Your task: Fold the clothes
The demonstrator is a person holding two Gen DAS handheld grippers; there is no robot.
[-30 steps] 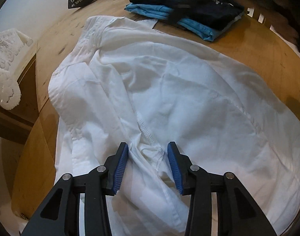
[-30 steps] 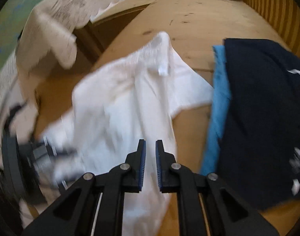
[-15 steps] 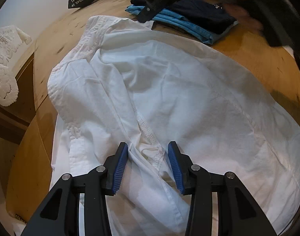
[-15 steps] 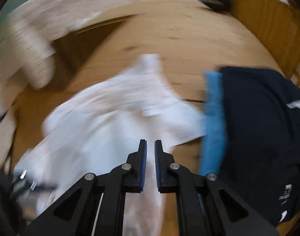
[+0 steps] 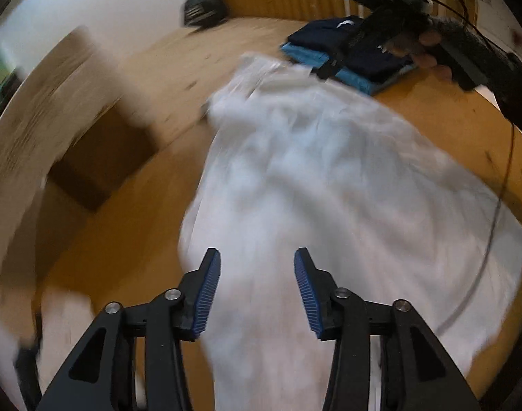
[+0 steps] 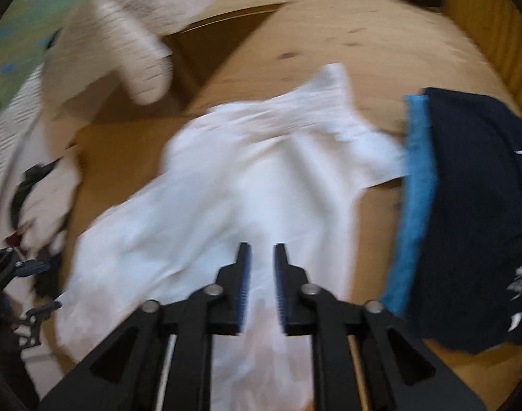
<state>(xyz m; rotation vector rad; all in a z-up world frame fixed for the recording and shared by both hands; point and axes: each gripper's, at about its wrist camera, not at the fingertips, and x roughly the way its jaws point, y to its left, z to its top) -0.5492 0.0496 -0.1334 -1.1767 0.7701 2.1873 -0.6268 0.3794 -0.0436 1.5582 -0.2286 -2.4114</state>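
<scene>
White shirt spread loose and unfolded on the wooden table, navy top and blue one already stacked folded far right; left gripper wide over cloth, right gripper narrow, grip unclear

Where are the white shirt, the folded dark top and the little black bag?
white shirt (image 5: 329, 185): left wrist view, middle of the cloth.
folded dark top (image 6: 476, 205): right wrist view, its flat upper face.
black bag (image 5: 202, 8): left wrist view, its blurred body.
</scene>
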